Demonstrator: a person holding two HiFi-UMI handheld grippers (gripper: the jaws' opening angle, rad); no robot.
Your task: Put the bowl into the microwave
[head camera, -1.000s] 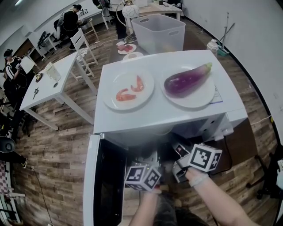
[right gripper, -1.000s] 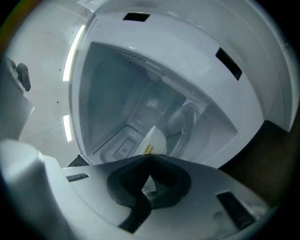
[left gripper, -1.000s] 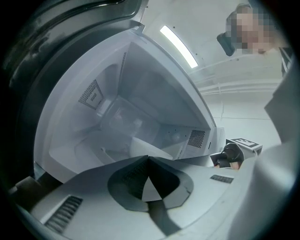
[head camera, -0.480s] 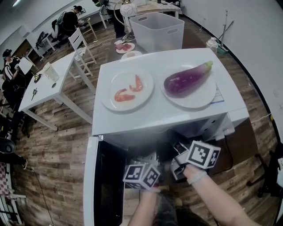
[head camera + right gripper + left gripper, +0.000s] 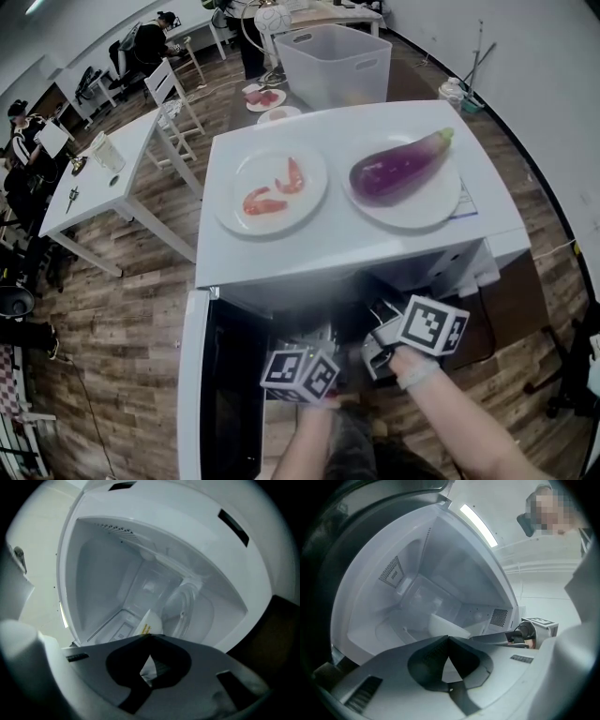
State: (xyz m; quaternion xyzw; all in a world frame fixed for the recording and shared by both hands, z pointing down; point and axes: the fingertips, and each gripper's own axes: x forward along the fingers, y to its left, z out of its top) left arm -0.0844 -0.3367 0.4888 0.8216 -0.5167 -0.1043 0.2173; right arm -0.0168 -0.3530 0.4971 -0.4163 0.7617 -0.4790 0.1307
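The white bowl (image 5: 450,626) is just inside the microwave (image 5: 347,248) cavity, near the front. I can't tell if it's resting on the floor yet. The 2 grippers have it: left gripper (image 5: 448,638) and right gripper (image 5: 149,638) both look pinched tight on its thin rim, 1 per side. My worry is a release while it's tilted or not set down, so it tips, or a bump against the door (image 5: 192,394) open on the left. Both forearms reach in low from the near side, close together.
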